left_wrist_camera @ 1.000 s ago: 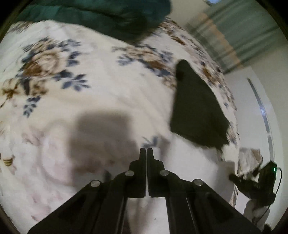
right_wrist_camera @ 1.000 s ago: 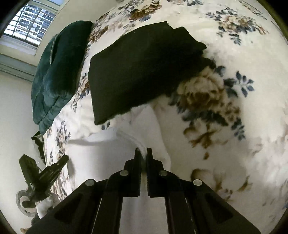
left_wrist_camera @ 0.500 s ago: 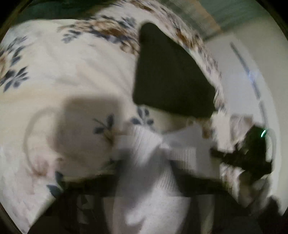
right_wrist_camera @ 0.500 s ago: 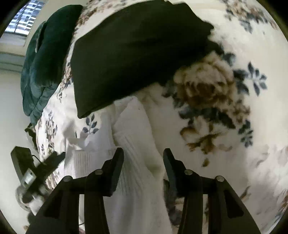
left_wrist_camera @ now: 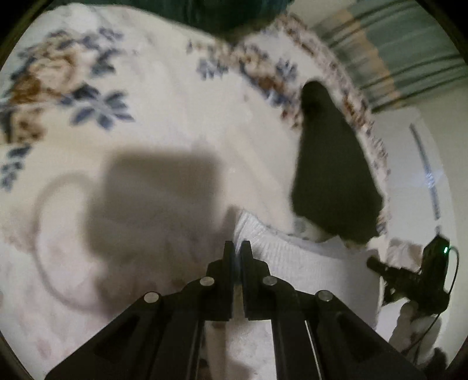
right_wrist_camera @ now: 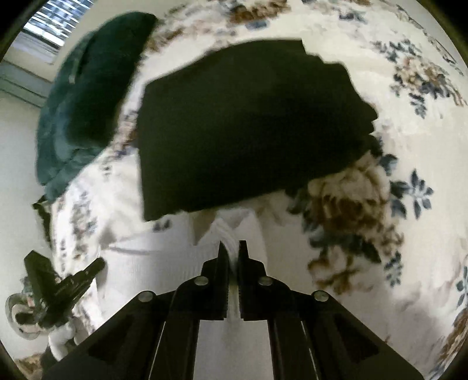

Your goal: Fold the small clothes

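A white ribbed garment (left_wrist_camera: 304, 263) lies on the floral bedspread (left_wrist_camera: 163, 96), just below a folded black garment (left_wrist_camera: 330, 175). My left gripper (left_wrist_camera: 237, 245) is shut on the white garment's left edge. In the right wrist view the white garment (right_wrist_camera: 163, 271) spreads under my right gripper (right_wrist_camera: 231, 247), which is shut on a bunched fold of it, right below the black garment (right_wrist_camera: 248, 131). Each gripper shows in the other's view: the right one (left_wrist_camera: 409, 277), the left one (right_wrist_camera: 58, 289).
A dark green quilt (right_wrist_camera: 84, 102) lies at the head of the bed, also at the top of the left wrist view (left_wrist_camera: 222, 14). The bed's edge runs past the black garment, with a striped curtain (left_wrist_camera: 389, 52) and a window (right_wrist_camera: 55, 26) beyond.
Both grippers opened half a second ago over the white garment and have shut on it again. The left view has swung back and steadied; the black garment looks closer in the right view.
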Available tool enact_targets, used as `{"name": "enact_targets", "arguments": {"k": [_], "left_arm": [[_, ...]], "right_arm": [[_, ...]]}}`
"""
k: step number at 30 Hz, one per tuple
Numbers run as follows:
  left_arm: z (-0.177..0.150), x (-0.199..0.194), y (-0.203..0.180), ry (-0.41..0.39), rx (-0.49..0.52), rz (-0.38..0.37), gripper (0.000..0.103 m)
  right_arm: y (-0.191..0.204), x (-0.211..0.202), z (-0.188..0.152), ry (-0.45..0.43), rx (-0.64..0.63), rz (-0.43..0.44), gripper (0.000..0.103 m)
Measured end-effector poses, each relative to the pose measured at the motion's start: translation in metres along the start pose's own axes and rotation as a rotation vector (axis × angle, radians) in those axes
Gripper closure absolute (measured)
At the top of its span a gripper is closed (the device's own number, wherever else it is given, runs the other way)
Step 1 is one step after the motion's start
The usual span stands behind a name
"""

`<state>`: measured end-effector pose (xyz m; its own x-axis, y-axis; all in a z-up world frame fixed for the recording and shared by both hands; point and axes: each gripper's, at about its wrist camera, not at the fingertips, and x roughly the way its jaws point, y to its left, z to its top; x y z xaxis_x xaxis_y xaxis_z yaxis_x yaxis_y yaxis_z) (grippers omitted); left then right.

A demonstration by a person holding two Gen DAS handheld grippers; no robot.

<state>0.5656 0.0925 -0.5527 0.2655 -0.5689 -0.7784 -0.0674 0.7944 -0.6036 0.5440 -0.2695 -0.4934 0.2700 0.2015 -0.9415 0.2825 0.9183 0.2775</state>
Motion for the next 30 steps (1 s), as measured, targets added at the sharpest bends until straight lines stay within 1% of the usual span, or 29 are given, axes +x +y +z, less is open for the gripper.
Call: {"name": "enact_targets", "arguments": {"k": [2,4,6,7,8,9,10,11,12,13,15,17,18,19,20,21,22,23,25,26,27,28,29,30], "left_arm": [[-0.002,0.014,0.004,0.043,-0.020,-0.004,0.100],[-0.005,0.015,0.002,0.075,-0.020,-0.054,0.097],[-0.011,0.006,-0.001,0.079,-0.022,-0.074,0.082],[-0.014,0.000,-0.002,0.083,-0.030,-0.109,0.059],[-0.017,-0.008,-0.002,0.073,-0.037,-0.127,0.043],[-0.021,-0.017,-0.002,0.055,-0.038,-0.131,0.042],[-0.028,-0.028,-0.001,0.037,-0.045,-0.152,0.042],[-0.032,-0.035,0.001,0.030,-0.057,-0.166,0.042],[-0.041,-0.044,0.002,0.022,-0.069,-0.182,0.042],[-0.047,-0.047,0.003,0.018,-0.071,-0.188,0.042],[-0.066,-0.050,0.004,0.028,-0.069,-0.178,0.042],[-0.081,-0.043,0.006,0.048,-0.074,-0.179,0.043],[-0.090,-0.036,0.007,0.059,-0.085,-0.171,0.045],[-0.097,-0.033,0.007,0.054,-0.092,-0.167,0.057],[-0.103,-0.032,0.007,0.043,-0.092,-0.171,0.099],[-0.107,-0.032,0.006,0.036,-0.093,-0.158,0.097],[-0.111,-0.039,0.006,-0.002,-0.102,-0.148,0.097],[-0.113,-0.047,0.007,-0.031,-0.110,-0.152,0.097],[-0.115,-0.061,0.011,-0.086,-0.135,-0.137,0.098],[-0.116,-0.063,0.016,-0.089,-0.154,-0.136,0.098],[-0.118,-0.060,0.020,-0.081,-0.170,-0.123,0.098],[-0.120,-0.055,0.025,-0.065,-0.186,-0.100,0.098],[-0.120,-0.050,0.028,-0.045,-0.189,-0.097,0.097],[-0.120,-0.044,0.028,-0.009,-0.191,-0.105,0.093]], "right_arm": [[-0.003,0.023,0.003,0.048,-0.004,-0.043,0.099],[-0.004,0.034,-0.001,0.090,-0.015,-0.033,0.099],[-0.006,0.031,-0.005,0.101,-0.011,-0.005,0.097],[-0.009,0.029,-0.006,0.114,0.001,0.027,0.095],[-0.014,0.025,-0.009,0.133,0.021,0.073,0.086],[-0.020,0.019,-0.011,0.143,0.042,0.114,0.078],[-0.028,0.009,-0.016,0.136,0.069,0.163,0.058],[-0.034,0.000,-0.022,0.122,0.086,0.188,0.048],[-0.042,-0.009,-0.029,0.111,0.100,0.211,0.047],[-0.050,-0.015,-0.039,0.118,0.115,0.242,0.047],[-0.062,-0.022,-0.059,0.146,0.151,0.288,0.047],[-0.071,-0.020,-0.086,0.205,0.167,0.323,0.045],[-0.073,-0.017,-0.096,0.225,0.170,0.334,0.045],[-0.075,-0.010,-0.109,0.255,0.167,0.340,0.045],[-0.075,-0.002,-0.119,0.283,0.164,0.341,0.045],[-0.076,0.003,-0.128,0.290,0.167,0.347,0.048],[-0.077,0.005,-0.135,0.264,0.175,0.361,0.071],[-0.075,0.003,-0.139,0.237,0.176,0.372,0.087],[-0.069,-0.011,-0.138,0.170,0.165,0.378,0.092],[-0.070,-0.019,-0.136,0.140,0.162,0.375,0.094],[-0.070,-0.025,-0.134,0.106,0.155,0.343,0.097],[-0.073,-0.025,-0.131,0.098,0.147,0.300,0.099],[-0.075,-0.017,-0.130,0.127,0.144,0.281,0.099],[-0.078,-0.007,-0.129,0.176,0.143,0.271,0.099]]}}
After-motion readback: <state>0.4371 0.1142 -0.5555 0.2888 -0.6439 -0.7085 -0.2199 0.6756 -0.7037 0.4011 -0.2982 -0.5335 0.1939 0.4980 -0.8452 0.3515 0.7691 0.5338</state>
